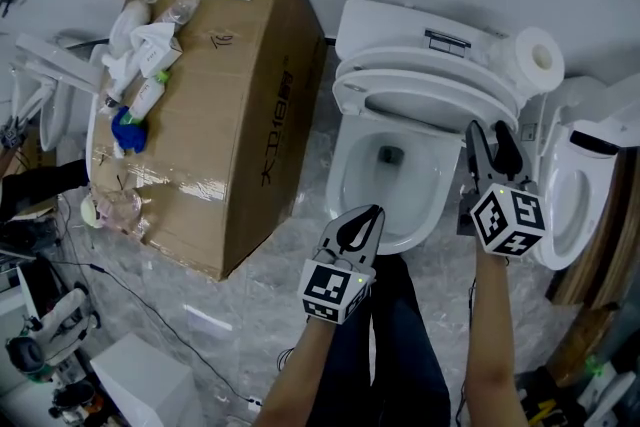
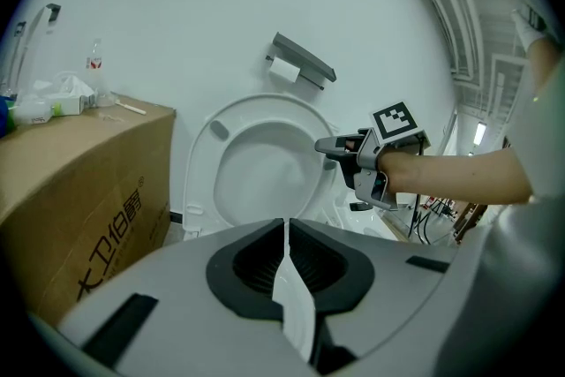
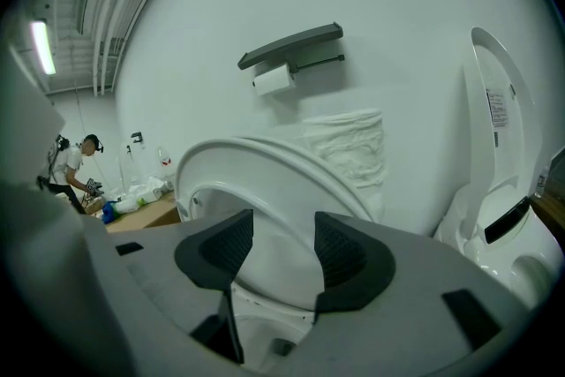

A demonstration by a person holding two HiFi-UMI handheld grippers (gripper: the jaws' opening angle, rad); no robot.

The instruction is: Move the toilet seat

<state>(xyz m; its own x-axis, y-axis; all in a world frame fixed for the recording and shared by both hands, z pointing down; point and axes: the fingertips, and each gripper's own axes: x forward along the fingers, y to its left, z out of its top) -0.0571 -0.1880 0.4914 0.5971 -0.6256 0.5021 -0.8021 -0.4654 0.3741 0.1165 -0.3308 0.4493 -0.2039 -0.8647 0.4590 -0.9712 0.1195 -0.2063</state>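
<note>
The white toilet seat (image 1: 430, 100) stands tilted up toward the tank, over the open bowl (image 1: 345, 180). My right gripper (image 1: 488, 130) is open at the seat's right edge. In the right gripper view the curved seat rim (image 3: 265, 159) runs across the gap of the right gripper (image 3: 284, 234), and I see neither pad pressing on it. The left gripper view shows that right gripper (image 2: 328, 146) reaching the raised seat (image 2: 212, 181) from the right. My left gripper (image 1: 374, 213) is shut on nothing, low over the bowl's front rim and apart from the seat.
A big cardboard box (image 1: 230, 95) with bottles and wrappers on top stands close to the toilet's left. A paper roll (image 1: 535, 55) sits by the tank. A second toilet (image 1: 585, 185) with its lid up crowds the right side. Cables lie on the floor at the left.
</note>
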